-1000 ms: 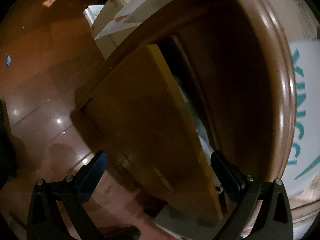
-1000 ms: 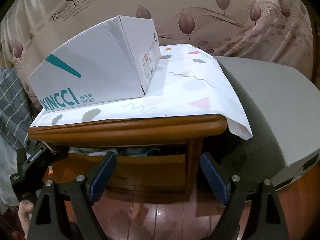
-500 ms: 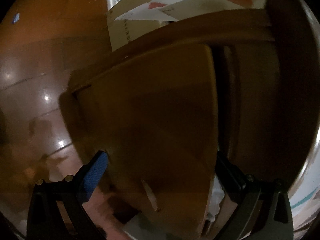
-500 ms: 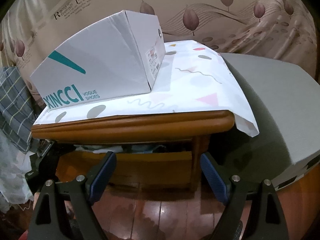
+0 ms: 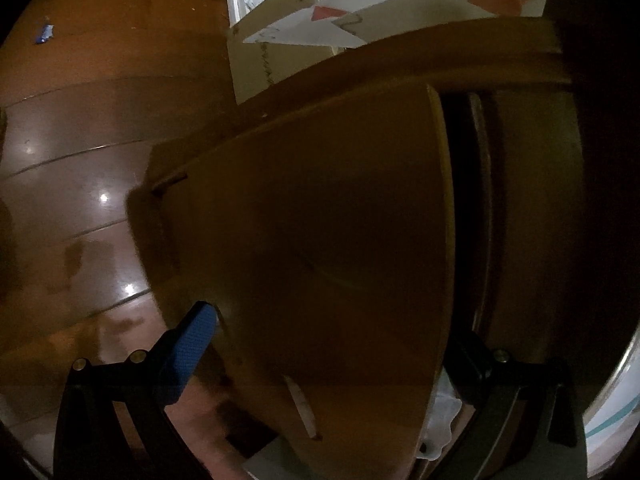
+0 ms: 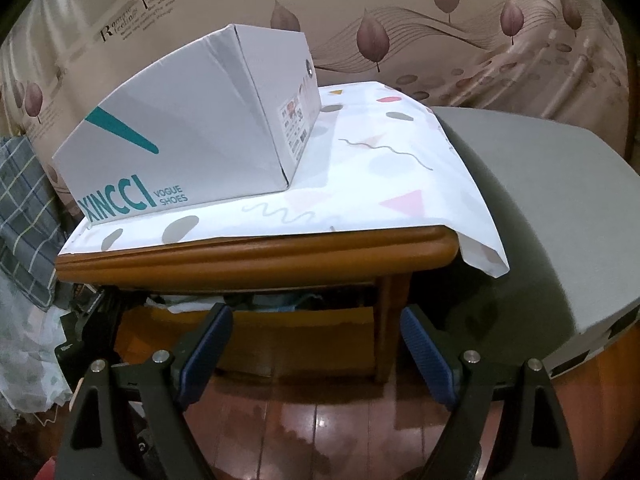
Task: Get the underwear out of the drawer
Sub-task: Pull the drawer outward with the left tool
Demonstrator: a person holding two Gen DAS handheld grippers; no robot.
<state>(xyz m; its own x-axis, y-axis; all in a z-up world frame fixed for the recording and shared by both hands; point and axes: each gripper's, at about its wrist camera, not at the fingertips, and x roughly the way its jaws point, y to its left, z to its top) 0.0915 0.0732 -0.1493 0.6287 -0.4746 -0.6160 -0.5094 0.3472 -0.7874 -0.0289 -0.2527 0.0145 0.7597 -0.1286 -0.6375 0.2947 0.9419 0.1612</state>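
The left gripper (image 5: 328, 344) is reaching around the drawer front (image 5: 320, 240), its fingers spread wide on either side. The right gripper (image 6: 316, 344) is hanging wide open, holding nothing. The underwear (image 6: 280, 300) is lying inside the open drawer (image 6: 296, 332).

Ahead of me: beige wall covering (image 6: 460, 28) printed with brown leaves. Glossy reddish wood floor (image 6: 320, 432) with light glints. Wooden nightstand (image 6: 256, 260) under a patterned cloth (image 6: 384, 184); grey mattress (image 6: 560, 208) to its right.
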